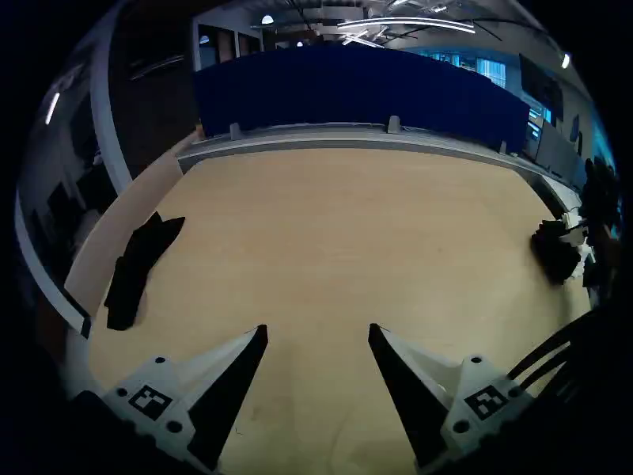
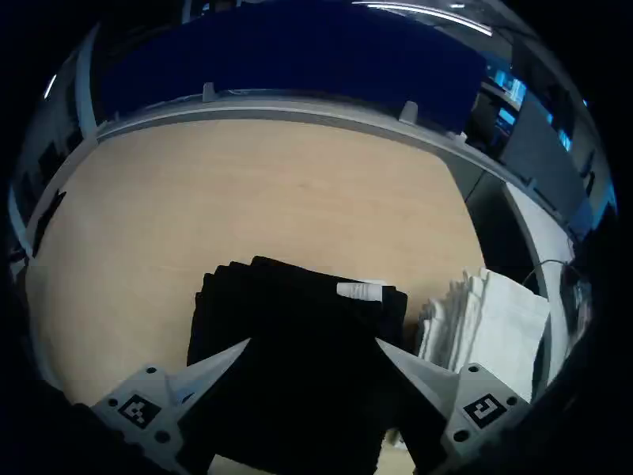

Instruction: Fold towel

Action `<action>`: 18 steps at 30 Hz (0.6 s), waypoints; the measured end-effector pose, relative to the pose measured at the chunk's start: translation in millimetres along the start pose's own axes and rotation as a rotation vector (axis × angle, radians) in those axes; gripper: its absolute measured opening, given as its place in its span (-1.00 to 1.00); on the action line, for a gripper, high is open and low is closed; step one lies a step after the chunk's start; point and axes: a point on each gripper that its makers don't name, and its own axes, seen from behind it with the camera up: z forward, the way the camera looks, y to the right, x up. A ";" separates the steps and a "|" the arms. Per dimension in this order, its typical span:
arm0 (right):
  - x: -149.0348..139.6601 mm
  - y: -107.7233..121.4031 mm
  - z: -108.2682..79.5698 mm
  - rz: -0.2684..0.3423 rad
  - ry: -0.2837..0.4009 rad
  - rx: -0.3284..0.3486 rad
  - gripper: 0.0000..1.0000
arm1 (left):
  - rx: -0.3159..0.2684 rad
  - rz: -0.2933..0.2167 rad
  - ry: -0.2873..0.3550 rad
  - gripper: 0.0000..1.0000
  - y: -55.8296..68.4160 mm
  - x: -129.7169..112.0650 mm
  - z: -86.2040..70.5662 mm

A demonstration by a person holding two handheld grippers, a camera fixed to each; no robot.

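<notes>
A loose black towel lies crumpled on the wooden table near its left edge, well ahead and left of my left gripper, which is open over bare wood. My right gripper is open just over a stack of folded black towels with a small white tag on top. Its fingers are spread wide and I cannot tell whether they touch the cloth. The same stack appears at the right edge of the left gripper view. The loose towel is a dark sliver at the far left of the right gripper view.
A pile of folded white towels sits just right of the black stack. A blue divider panel with a grey rail runs along the table's far edge. A gap and another desk lie past the right edge.
</notes>
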 end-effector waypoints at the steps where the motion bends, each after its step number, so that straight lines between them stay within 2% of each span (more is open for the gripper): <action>1: 0.5 0.3 -0.5 -0.001 0.000 0.000 1.00 | 0.000 0.000 0.000 0.89 0.1 -0.3 0.0; 6: 6.8 0.6 -5.7 -0.007 0.013 -0.003 1.00 | -0.002 0.000 -0.001 0.89 0.8 -0.5 0.4; 12: 22.5 -3.9 -20.3 -0.007 0.069 -0.006 1.00 | -0.005 0.000 0.002 0.89 2.9 1.9 1.4; 18: 26.4 -5.3 -33.0 -0.006 0.096 -0.011 1.00 | -0.015 0.002 0.002 0.89 6.6 3.1 2.3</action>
